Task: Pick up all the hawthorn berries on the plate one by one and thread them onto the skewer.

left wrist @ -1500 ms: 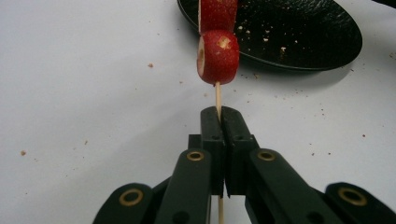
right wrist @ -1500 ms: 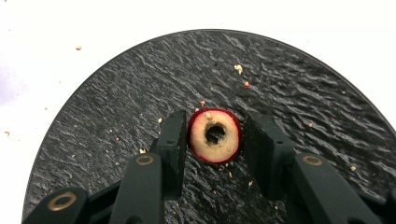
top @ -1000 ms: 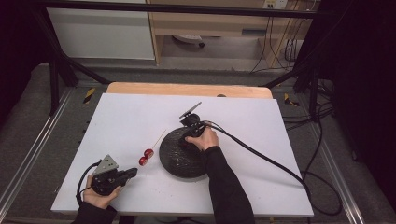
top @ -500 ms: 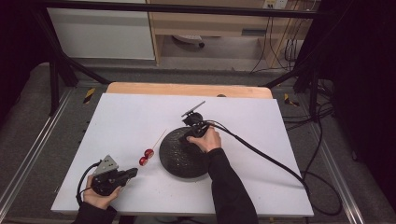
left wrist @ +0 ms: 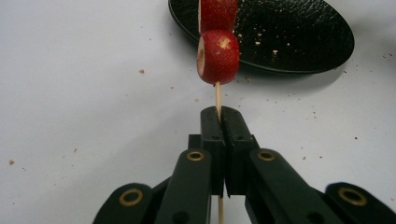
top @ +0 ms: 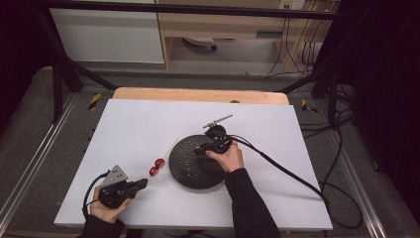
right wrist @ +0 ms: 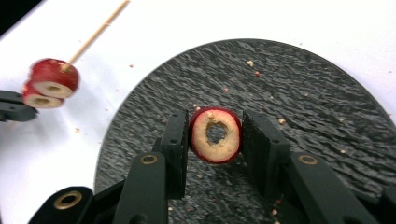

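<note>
My left gripper [left wrist: 219, 112] is shut on a thin wooden skewer [left wrist: 217, 95] that carries two red cored fruit pieces [left wrist: 217, 56]. From above, that gripper [top: 141, 184] rests at the near left of the table, its skewer [top: 171, 146] slanting up past the fruit [top: 159, 162]. My right gripper [right wrist: 215, 116] is shut on a third red piece [right wrist: 215, 137] with a pale, holed centre, just above a round black plate [right wrist: 303, 93]. In the high view the right gripper [top: 203, 148] hangs over the plate's [top: 190, 171] far side.
The white table top [top: 138, 124] has a wooden edge [top: 198, 95] at the far side. A black cable [top: 282, 171] trails from the right gripper across the table to the right. Crumbs dot the plate [left wrist: 289, 32] and the surface beside it.
My right hand has shifted a little to the right over the plate, still holding the fruit piece. The left hand and its skewer have kept still.
</note>
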Motion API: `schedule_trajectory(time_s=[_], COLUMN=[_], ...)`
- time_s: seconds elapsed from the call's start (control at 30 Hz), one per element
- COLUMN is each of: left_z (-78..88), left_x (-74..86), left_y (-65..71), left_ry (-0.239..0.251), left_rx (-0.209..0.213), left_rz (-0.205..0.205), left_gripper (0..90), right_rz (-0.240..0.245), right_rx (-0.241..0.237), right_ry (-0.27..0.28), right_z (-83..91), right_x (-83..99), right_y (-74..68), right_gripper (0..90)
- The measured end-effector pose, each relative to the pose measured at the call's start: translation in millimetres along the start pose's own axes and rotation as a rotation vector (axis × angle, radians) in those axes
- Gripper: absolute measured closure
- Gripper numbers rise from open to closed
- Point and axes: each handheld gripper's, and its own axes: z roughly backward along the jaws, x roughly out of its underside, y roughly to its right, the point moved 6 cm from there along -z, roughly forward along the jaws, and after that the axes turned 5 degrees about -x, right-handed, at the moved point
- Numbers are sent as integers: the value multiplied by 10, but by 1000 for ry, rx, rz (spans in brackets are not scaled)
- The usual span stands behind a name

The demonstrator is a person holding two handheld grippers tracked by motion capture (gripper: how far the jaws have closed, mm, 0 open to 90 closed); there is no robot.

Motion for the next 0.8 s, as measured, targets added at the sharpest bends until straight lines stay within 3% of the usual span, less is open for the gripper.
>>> schedule_trajectory(time_s=[0.23, 0.8], left_z=[-4, -45], left_x=[-13, -60], left_y=[29, 154], left_ry=[6, 26], left_rx=[2, 8], left_rz=[-3, -13], left_gripper=[882, 882], right_rz=[4, -91], right_rx=[-22, -98], right_ry=[91, 319], right_z=[68, 134], right_x=[97, 282], right_y=[-53, -143], right_gripper=[631, 631])
